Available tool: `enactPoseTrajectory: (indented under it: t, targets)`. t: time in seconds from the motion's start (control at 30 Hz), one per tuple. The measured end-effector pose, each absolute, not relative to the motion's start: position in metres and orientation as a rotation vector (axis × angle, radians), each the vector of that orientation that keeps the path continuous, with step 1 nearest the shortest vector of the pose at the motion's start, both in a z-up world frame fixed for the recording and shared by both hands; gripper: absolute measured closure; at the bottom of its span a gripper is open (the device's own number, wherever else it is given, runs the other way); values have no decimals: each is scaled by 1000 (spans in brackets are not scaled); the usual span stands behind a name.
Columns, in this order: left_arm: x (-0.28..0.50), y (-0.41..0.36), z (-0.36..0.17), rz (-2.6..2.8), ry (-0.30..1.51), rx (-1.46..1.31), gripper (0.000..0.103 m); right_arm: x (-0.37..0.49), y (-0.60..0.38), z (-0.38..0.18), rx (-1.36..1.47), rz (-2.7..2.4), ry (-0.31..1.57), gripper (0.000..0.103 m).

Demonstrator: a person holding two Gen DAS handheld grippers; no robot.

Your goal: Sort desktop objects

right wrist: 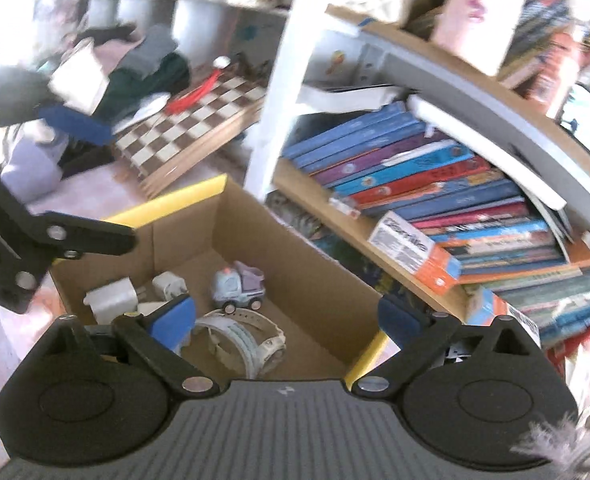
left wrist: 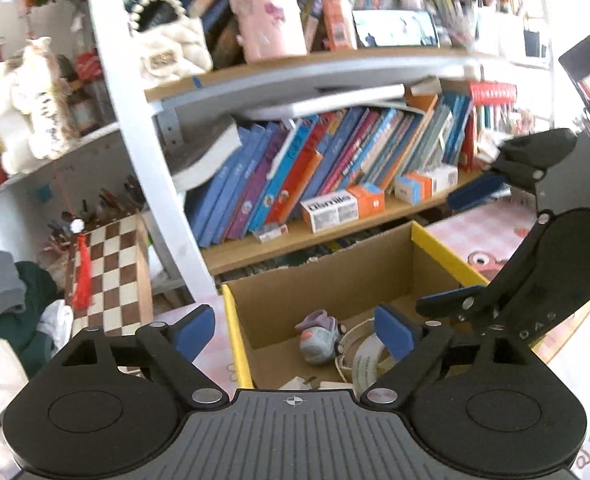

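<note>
**Operator:** As far as I can judge from both wrist views, part of the sorting is done. My left tongs (left wrist: 295, 334) and right tongs (right wrist: 287, 320) both stand released, with nothing between the blue pads, and both hang above the cardboard box (right wrist: 183, 224).

**Colleague:** What has gone in?

**Operator:** Just beyond my right tongs sits a toy truck (right wrist: 237, 286), rounded plastic in pale blue and lilac. Nearer the right tongs lies a watch (right wrist: 251, 336) with a curved, whitish strap, rubbery by the look of it. Close to their left pad are white chargers (right wrist: 113, 298), blocky and smooth. A thin white cable (left wrist: 345, 356) seems to loop beside the watch (too blurred to be sure).

**Colleague:** And what is left?

**Operator:** Hard to say. The counter (left wrist: 491, 224) has a pink checked cover to the right of my left tongs, and I see no loose item on that stretch. A wooden chessboard (left wrist: 111, 272) stands well left of the box, and books (left wrist: 315, 160) lean on the shelf behind it. The box itself is plain corrugated brown with yellow edging.
</note>
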State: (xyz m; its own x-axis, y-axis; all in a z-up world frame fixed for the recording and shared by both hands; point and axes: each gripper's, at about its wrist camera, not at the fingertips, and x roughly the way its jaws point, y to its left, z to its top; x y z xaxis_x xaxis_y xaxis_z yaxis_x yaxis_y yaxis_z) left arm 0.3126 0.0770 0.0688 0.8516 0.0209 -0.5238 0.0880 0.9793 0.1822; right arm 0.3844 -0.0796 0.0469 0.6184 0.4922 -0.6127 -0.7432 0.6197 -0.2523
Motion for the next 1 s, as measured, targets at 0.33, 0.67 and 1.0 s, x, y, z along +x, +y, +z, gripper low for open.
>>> enactPoseTrajectory:
  t: [0.33, 0.67, 1.0]
  targets:
    - [241, 97, 82, 57, 454, 141, 7, 324, -114, 68, -393, 614, 375, 0]
    - [175, 119, 80, 126, 422, 70, 5, 254, -138, 57, -288, 503, 322, 0]
    - [126, 124, 58, 140, 469, 30, 4, 191, -139, 34, -221, 449, 394, 0]
